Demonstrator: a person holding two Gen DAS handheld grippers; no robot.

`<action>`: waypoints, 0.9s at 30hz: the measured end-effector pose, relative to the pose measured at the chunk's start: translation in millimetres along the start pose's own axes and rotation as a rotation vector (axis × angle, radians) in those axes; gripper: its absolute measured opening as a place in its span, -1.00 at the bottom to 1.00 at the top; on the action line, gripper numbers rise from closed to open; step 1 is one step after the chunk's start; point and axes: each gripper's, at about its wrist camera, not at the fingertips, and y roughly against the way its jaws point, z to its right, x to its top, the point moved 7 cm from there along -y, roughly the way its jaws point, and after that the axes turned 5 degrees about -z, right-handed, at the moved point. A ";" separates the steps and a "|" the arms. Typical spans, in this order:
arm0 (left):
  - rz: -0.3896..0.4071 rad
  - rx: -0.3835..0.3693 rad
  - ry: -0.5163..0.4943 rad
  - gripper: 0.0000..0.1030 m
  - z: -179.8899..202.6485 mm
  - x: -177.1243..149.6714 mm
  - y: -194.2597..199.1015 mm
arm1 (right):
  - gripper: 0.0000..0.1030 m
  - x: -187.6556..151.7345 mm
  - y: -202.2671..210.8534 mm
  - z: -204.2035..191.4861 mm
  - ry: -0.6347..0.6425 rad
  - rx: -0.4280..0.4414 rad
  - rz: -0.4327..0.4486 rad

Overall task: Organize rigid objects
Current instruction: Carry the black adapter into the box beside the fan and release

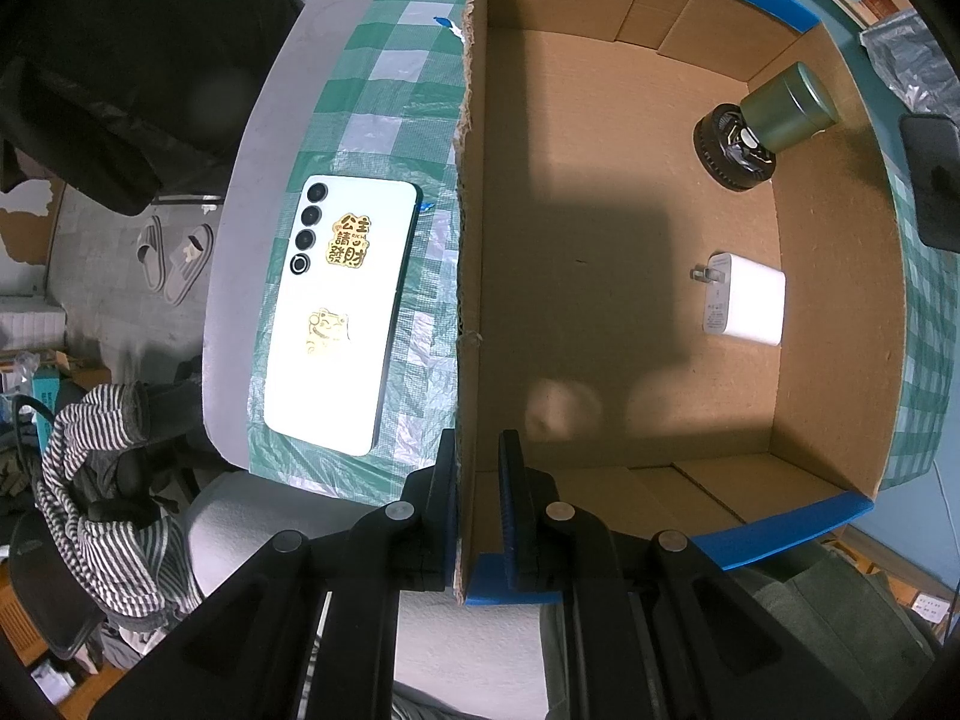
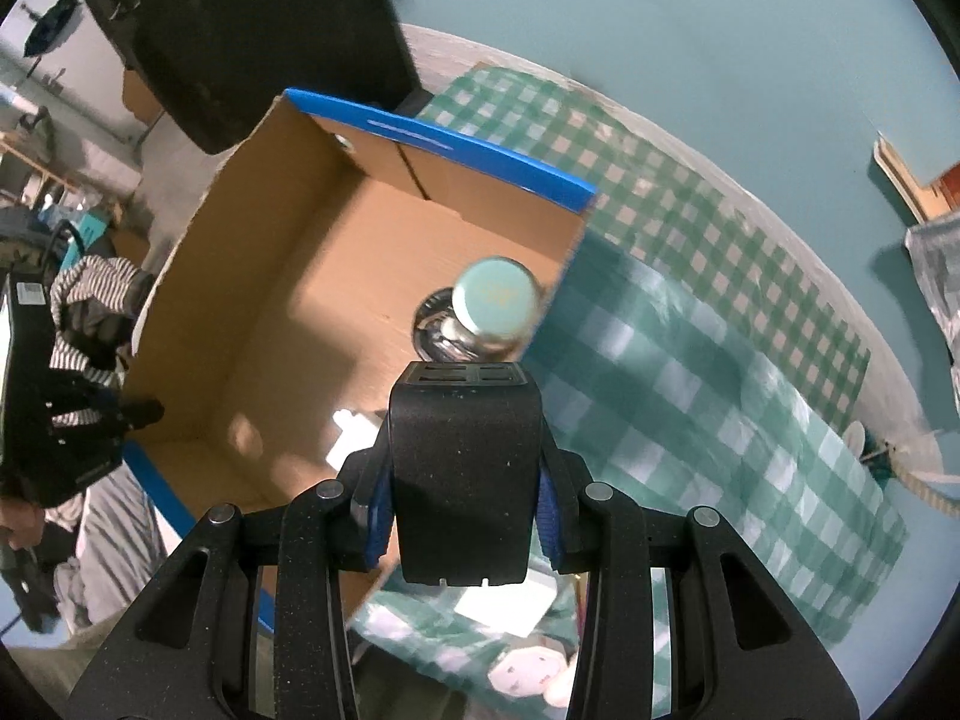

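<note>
The box (image 1: 630,240) is the largest item. It lies open-topped on the checked cloth (image 1: 384,138). Its left wall is straddled by the left gripper (image 1: 477,462): one finger is outside the wall, the other inside. The jaws are narrow, with the outer pad against the cardboard; a slight gap appears to remain at the inner pad, so a firm clamp cannot be confirmed. The box is judged to be steadied by this gripper.

In the right wrist view, the box floor (image 2: 312,324) lies ahead of and below the right gripper (image 2: 465,480), slightly to its left. A black block (image 2: 462,468) is held between the jaws, which are closed on its sides. Its long axis runs forward along the fingers, toward the box.

Beyond the block's tip, inside the box, a tin (image 2: 495,303) stands against a black disc (image 2: 435,324). A white charger (image 1: 747,300) lies nearer, partly hidden under the block in the right view.

Free floor is seen to the left of these items. The right gripper is the nearer one for placing the block there.

A phone (image 1: 342,312) lies outside the box, left of the left jaws, its long axis parallel to the wall.
</note>
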 end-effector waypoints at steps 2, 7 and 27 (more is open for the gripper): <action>-0.001 0.000 0.001 -0.80 0.0 0.0 -0.1 | -0.28 4.4 -5.2 -6.1 0.009 0.001 -0.006; -0.001 -0.001 0.000 -0.80 0.9 0.3 -0.4 | -0.28 11.4 -17.8 -15.1 0.026 -0.024 -0.025; -0.005 -0.007 0.001 -0.80 0.3 -0.7 0.2 | -0.28 14.1 -56.9 -31.2 0.045 -0.039 -0.106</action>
